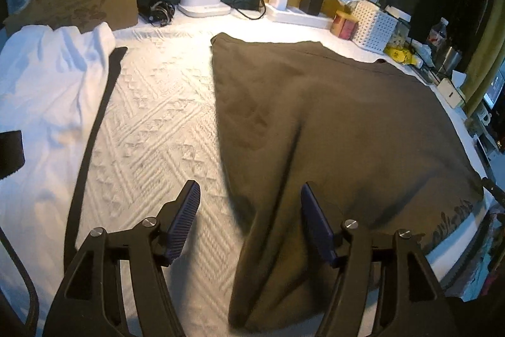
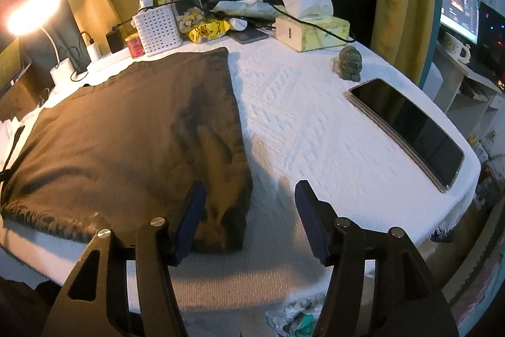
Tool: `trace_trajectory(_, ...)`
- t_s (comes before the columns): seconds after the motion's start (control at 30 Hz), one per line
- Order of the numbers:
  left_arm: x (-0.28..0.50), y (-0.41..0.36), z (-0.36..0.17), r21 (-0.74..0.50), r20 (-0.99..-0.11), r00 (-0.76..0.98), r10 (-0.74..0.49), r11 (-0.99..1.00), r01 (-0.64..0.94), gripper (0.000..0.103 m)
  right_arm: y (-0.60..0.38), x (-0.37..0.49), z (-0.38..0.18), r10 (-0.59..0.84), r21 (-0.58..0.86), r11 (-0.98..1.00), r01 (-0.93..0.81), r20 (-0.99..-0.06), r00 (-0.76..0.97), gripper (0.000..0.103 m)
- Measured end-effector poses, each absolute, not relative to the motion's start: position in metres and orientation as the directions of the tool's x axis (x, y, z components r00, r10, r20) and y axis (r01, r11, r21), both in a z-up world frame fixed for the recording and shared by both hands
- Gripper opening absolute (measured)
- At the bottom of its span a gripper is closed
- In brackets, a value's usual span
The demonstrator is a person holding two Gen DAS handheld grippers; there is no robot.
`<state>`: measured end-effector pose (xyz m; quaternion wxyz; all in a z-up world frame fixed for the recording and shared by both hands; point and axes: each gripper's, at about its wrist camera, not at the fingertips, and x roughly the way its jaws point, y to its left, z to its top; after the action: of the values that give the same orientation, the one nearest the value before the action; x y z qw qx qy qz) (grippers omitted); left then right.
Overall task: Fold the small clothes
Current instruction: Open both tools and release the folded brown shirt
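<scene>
both tongs are spread wide and pinching nothing. the left tongs (image 1: pixel 249 210) hang over the near left edge of the dark brown garment (image 1: pixel 331 132), whose border runs between the two pads; one pad sits above the bare white textured cloth on the desk (image 1: pixel 157 122), the other above the fabric. whether the pads touch anything i cannot tell. the right tongs (image 2: pixel 251 207) hang at the garment's near right corner (image 2: pixel 126 141), left pad over the cloth's folded edge, right pad over the bare desk cover. the garment lies spread flat, reaching away from both tongs toward the clutter at the back. left of the left tongs a white garment (image 1: pixel 47 91) lies rumpled with a black strap (image 1: pixel 94 132) beside it. right of the right tongs, well apart, rests a dark tablet (image 2: pixel 410 132), with a tissue box (image 2: pixel 315 31) beyond it.
</scene>
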<state>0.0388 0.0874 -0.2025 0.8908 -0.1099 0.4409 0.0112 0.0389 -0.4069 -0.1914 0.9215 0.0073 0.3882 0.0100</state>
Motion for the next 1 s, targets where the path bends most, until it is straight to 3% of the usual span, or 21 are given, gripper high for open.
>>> trace_trajectory(0.23,0.048,0.091,-0.195,-0.183,-0.771,0.632,-0.076,0.977,-0.106,0.066,-0.402,0.046,-0.188,0.027,0.04,0.999,0.003,-0.731,0.682,0.063)
trace_trajectory(0.3,0.052,0.088,-0.19,-0.182,-0.759,0.646,-0.083,0.979,-0.088,0.071,-0.401,0.041,-0.187,0.039,0.065,0.998,0.013,-0.738,0.673,0.072)
trace_trajectory(0.33,0.053,0.086,-0.188,-0.183,-0.751,0.654,-0.09,0.98,-0.075,0.075,-0.4,0.038,-0.187,0.045,0.075,0.997,0.015,-0.742,0.669,0.083)
trace_trajectory(0.37,0.055,0.084,-0.186,-0.182,-0.743,0.663,-0.095,0.981,-0.063,0.079,-0.399,0.036,-0.187,0.046,0.078,0.997,0.018,-0.746,0.664,0.085)
trace_trajectory(0.7,0.062,0.088,-0.185,-0.209,-0.727,0.67,-0.151,0.978,-0.006,0.079,-0.375,0.017,-0.202,0.094,0.151,0.988,0.046,-0.798,0.596,0.085)
trace_trajectory(1.0,0.059,0.111,-0.188,-0.223,-0.72,0.678,-0.148,0.974,-0.025,0.079,-0.361,0.022,-0.204,0.135,0.251,0.963,0.097,-0.763,0.632,0.085)
